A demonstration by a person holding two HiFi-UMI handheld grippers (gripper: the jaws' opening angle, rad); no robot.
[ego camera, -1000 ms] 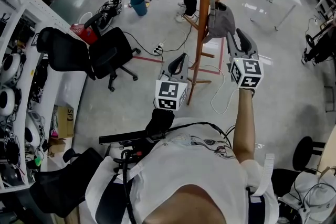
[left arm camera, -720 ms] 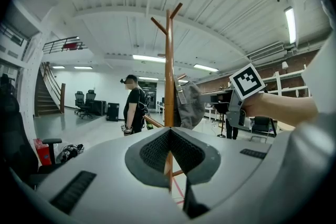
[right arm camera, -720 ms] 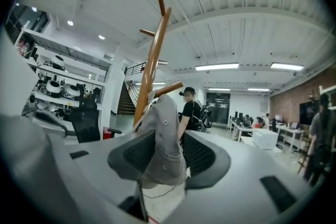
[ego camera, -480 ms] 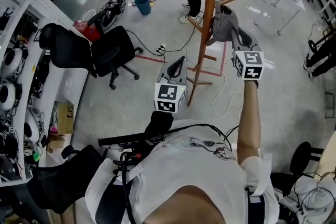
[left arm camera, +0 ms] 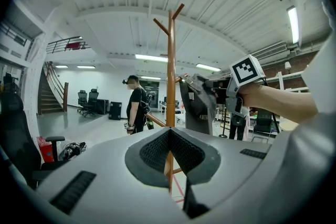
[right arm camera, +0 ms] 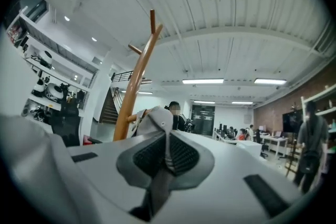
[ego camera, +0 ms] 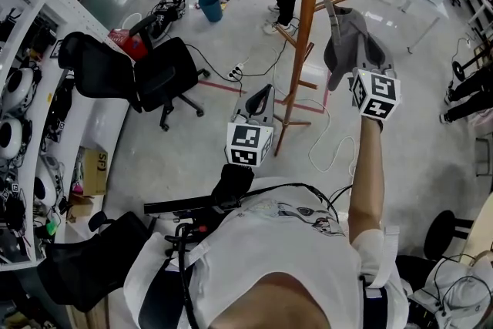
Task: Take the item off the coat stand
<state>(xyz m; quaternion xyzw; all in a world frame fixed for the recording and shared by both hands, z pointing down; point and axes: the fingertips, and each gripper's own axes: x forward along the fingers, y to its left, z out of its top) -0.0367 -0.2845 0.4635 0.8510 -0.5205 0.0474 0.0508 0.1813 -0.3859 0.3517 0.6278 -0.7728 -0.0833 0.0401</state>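
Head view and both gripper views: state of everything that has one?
Cap: pinched in the right gripper, at the peg's end; unclear whether it hangs on the peg.
Right gripper: jaws closing, cap fabric between them.
Left gripper: jaws together, empty.
Coat stand: upright.
Office chair: upright, unoccupied.
Bucket: upright.

The head view looks steeply down onto the floor (ego camera: 431, 181). Each gripper view looks close along its jaws, slightly upward. All three share the coat stand (ego camera: 305, 27).
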